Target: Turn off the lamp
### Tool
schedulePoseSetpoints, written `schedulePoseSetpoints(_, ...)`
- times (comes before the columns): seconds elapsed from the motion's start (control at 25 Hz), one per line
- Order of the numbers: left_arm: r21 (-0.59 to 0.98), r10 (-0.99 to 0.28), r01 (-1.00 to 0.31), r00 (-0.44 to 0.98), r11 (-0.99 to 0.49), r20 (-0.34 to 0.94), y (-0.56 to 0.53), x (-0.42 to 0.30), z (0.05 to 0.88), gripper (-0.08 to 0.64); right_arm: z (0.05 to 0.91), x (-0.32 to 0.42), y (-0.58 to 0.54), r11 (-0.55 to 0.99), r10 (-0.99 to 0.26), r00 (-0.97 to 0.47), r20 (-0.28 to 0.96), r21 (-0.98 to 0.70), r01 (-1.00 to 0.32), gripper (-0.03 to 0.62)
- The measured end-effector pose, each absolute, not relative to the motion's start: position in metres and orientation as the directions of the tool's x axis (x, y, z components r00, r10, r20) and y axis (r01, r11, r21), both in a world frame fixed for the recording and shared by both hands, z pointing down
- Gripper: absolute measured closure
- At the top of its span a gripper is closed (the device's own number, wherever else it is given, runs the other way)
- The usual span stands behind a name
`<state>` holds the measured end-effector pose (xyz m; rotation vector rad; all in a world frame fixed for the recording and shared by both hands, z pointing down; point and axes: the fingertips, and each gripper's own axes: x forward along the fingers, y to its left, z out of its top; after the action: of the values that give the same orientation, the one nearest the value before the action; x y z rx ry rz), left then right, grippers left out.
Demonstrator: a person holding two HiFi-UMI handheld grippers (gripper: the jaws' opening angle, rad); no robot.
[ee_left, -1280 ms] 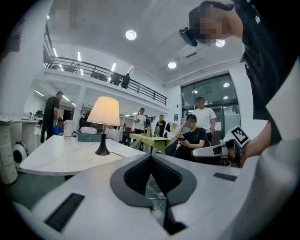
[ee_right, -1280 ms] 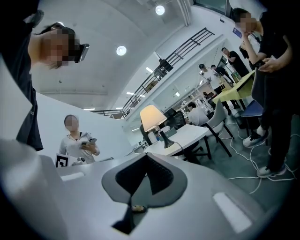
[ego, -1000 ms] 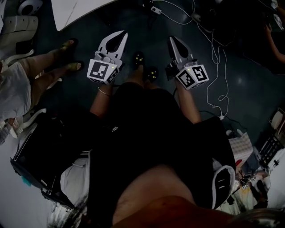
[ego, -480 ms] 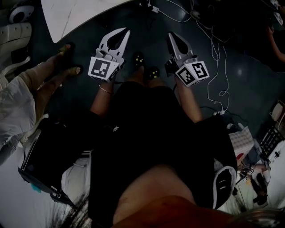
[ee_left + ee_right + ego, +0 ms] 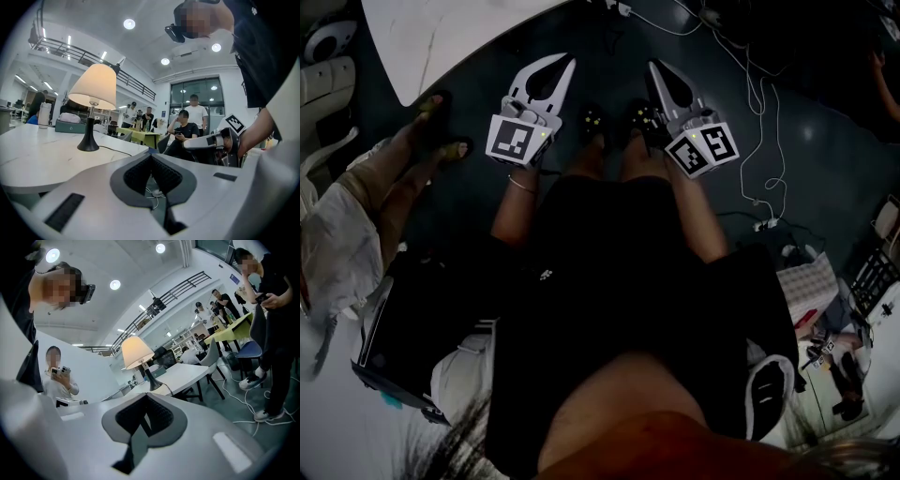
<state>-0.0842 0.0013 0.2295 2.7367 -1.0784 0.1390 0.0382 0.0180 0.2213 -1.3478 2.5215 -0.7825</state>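
The lamp (image 5: pixel 92 93) has a smooth matt shade (image 5: pixel 96 82), cloth or paper, and a slightly shiny black foot (image 5: pixel 88 143). The table (image 5: pixel 33 159) is smooth white, faintly veined like marble. The left gripper (image 5: pixel 151 157) and right gripper (image 5: pixel 146 397) are matt pale-grey plastic with dark ribbed pads (image 5: pixel 136 176). The dark floor (image 5: pixel 825 187) is glossy.

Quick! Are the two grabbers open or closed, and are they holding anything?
Left gripper: jaws closed, holding nothing.
Right gripper: jaws closed, holding nothing.
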Motion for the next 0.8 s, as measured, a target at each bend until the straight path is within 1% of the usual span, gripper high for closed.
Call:
schedulePoseSetpoints(0.12,0.159,-0.676,-0.697,0.717,-0.700,0.167,-0.007,-0.080,0.237,0.554,0.229,0.042,0.011,0.450,-0.814,-0.574,0.089,-0.528,-0.720,0.592)
schedulePoseSetpoints(0.48,0.116,-0.697,-0.718,0.695,-0.686,0.176,-0.018,-0.060,0.260,0.554,0.267,0.054,-0.003,0.461,-0.789,-0.602,0.121,-0.531,-0.711,0.592)
schedulePoseSetpoints(0.8,0.138,-0.708,-0.735,0.677,-0.663,0.202,-0.028,-0.056,0.294,0.554,0.304,0.050,-0.020,0.467,-0.774,-0.619,0.133,-0.540,-0.700,0.591)
